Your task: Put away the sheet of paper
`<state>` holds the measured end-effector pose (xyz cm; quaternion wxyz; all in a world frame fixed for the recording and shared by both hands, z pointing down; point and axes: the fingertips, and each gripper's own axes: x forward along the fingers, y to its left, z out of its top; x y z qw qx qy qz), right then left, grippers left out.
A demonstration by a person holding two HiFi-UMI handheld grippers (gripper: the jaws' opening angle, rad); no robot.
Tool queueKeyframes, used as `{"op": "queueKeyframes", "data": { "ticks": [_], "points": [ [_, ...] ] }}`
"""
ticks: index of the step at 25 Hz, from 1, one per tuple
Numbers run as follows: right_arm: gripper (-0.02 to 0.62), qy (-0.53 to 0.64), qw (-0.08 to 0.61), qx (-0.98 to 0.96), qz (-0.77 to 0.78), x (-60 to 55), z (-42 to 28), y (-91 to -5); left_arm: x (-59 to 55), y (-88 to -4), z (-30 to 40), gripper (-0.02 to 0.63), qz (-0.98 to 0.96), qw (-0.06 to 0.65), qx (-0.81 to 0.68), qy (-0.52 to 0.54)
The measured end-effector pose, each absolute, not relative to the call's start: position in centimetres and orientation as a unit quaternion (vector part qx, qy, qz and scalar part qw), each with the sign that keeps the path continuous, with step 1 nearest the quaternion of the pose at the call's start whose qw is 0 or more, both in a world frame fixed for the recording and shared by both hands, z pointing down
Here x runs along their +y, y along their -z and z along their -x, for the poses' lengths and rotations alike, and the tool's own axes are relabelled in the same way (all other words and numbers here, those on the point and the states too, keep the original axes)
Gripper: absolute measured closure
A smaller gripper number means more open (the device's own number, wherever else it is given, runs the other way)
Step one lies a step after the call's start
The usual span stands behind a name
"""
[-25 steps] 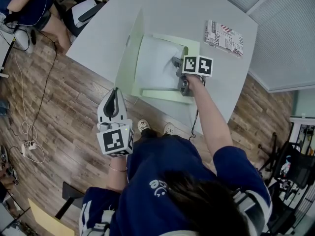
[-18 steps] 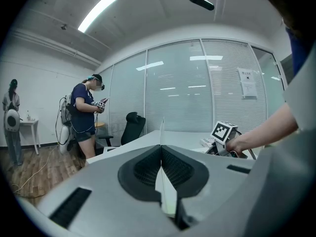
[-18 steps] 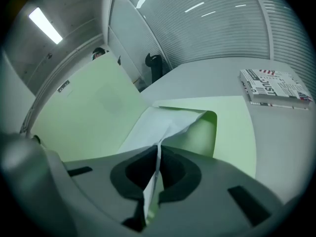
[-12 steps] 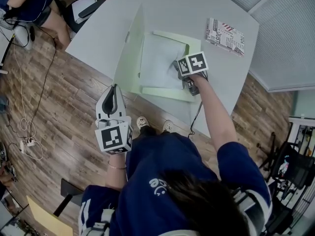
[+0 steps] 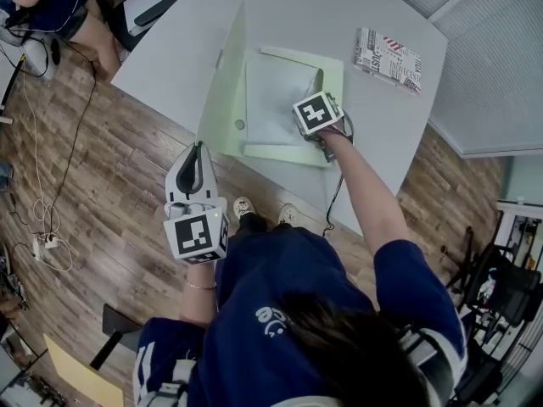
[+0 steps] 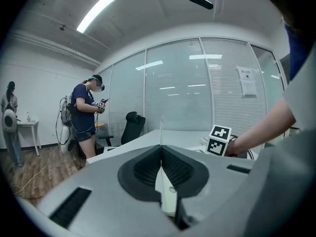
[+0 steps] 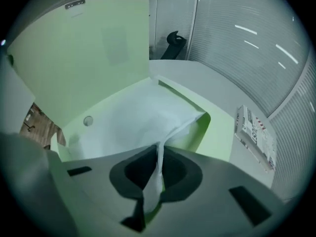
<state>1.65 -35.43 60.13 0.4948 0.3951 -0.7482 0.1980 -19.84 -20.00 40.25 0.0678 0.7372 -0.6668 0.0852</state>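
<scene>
A pale green folder (image 5: 293,153) lies open on the white table (image 5: 382,142). Its cover (image 5: 222,83) stands upright at the left. My left gripper (image 5: 199,153) is shut on the cover's near edge; in the left gripper view (image 6: 161,154) the thin green cover (image 6: 165,191) runs edge-on between the closed jaws. The white sheet of paper (image 5: 276,91) rests inside the folder. My right gripper (image 5: 305,119) is shut on the sheet's right edge. In the right gripper view (image 7: 159,164) the paper (image 7: 133,117) bulges up into the jaws, with the cover (image 7: 84,53) behind it.
A printed booklet (image 5: 388,58) lies at the table's far right, also in the right gripper view (image 7: 256,135). Beyond the table's left corner are an office chair (image 5: 148,11) and a person (image 5: 51,7). Cables (image 5: 51,219) trail over the wooden floor.
My right gripper has shifted left over the folder and rolled, taking the sheet's edge with it. The left gripper and the raised cover have barely moved.
</scene>
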Motion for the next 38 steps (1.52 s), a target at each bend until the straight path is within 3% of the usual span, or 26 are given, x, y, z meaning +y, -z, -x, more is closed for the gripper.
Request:
{"op": "queueKeyframes", "data": {
  "ticks": [4, 7, 10, 17, 21, 33, 38],
  "points": [
    [0.551, -0.165, 0.523, -0.727, -0.413, -35.9, -1.6, -61.0, -20.1, -40.2, 19.6, 0.598, -0.739, 0.068, -0.665, -0.087],
    [0.429, -0.158, 0.58, -0.709, -0.369, -34.8, -0.9, -62.8, -20.1, -40.3, 19.5, 0.598, -0.741, 0.067, -0.662, -0.089],
    [0.418, -0.171, 0.587, -0.707, -0.355, -34.5, -0.8, -63.2, -20.1, -40.5, 19.4, 0.598, -0.743, 0.067, -0.66, -0.091],
    [0.32, -0.291, 0.442, -0.754, -0.389, -35.6, -0.4, -59.6, -20.1, -40.7, 19.5, 0.598, -0.744, 0.069, -0.659, -0.089],
    [0.282, -0.299, 0.402, -0.764, -0.406, -35.8, -2.9, -57.0, -20.0, -40.5, 19.1, 0.598, -0.748, 0.067, -0.655, -0.088],
    [0.296, -0.305, 0.167, -0.803, -0.484, -32.9, -9.9, -47.0, -19.6, -39.9, 15.2, 0.598, -0.777, 0.041, -0.621, -0.094],
    [0.328, -0.269, 0.117, -0.809, -0.509, -30.5, -11.8, -43.9, -19.2, -40.1, 10.6, 0.597, -0.821, 0.022, -0.562, -0.099]
  ]
}}
